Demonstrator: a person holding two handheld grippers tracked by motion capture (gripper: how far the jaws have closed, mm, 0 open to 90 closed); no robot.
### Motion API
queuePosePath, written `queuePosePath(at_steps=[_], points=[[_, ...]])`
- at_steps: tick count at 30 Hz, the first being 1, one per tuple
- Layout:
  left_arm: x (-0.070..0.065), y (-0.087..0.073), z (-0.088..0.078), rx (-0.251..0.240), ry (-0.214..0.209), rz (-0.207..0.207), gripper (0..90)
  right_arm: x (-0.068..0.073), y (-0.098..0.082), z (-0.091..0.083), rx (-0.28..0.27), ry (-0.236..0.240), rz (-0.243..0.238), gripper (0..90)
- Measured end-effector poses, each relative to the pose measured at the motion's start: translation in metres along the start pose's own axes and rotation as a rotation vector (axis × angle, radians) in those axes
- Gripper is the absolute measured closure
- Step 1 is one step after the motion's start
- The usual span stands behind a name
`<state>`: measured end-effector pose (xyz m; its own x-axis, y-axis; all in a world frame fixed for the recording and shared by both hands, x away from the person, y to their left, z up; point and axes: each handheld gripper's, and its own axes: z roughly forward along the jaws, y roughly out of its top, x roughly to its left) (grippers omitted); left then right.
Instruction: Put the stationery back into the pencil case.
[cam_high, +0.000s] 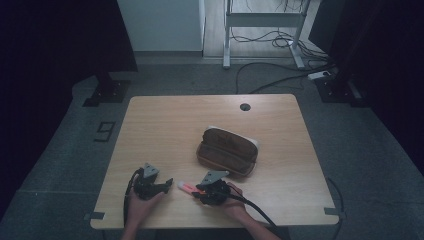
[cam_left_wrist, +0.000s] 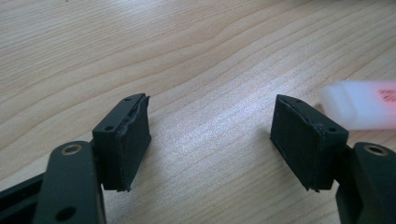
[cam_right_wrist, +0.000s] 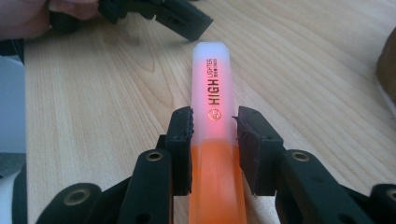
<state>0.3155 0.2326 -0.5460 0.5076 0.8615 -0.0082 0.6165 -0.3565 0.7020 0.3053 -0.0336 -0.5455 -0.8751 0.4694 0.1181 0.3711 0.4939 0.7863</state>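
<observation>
Right gripper apparently clamps the highlighter; left gripper gapes wide.

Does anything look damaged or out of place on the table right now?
Nothing is spilled. The one odd detail is wear: the left tool has frayed, ragged pads. Otherwise the right tool is shut squarely on the highlighter, and the brown case lies open on the table.

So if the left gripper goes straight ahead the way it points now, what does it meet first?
Probably the capped end of the highlighter held by the right gripper. It lies just ahead of the open left gripper, slightly to one side, so depth is uncertain.
</observation>
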Motion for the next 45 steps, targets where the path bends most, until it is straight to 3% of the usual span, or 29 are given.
queuePosePath(at_steps=[29,45], points=[[0.000,0.000,0.000,0.000,0.000,0.000,28.0,-0.015,0.014,-0.044,-0.135,-0.009,0.040,65.7],[0.000,0.000,0.000,0.000,0.001,0.000,28.0,-0.024,0.017,-0.061,-0.177,-0.022,0.061,65.6]])
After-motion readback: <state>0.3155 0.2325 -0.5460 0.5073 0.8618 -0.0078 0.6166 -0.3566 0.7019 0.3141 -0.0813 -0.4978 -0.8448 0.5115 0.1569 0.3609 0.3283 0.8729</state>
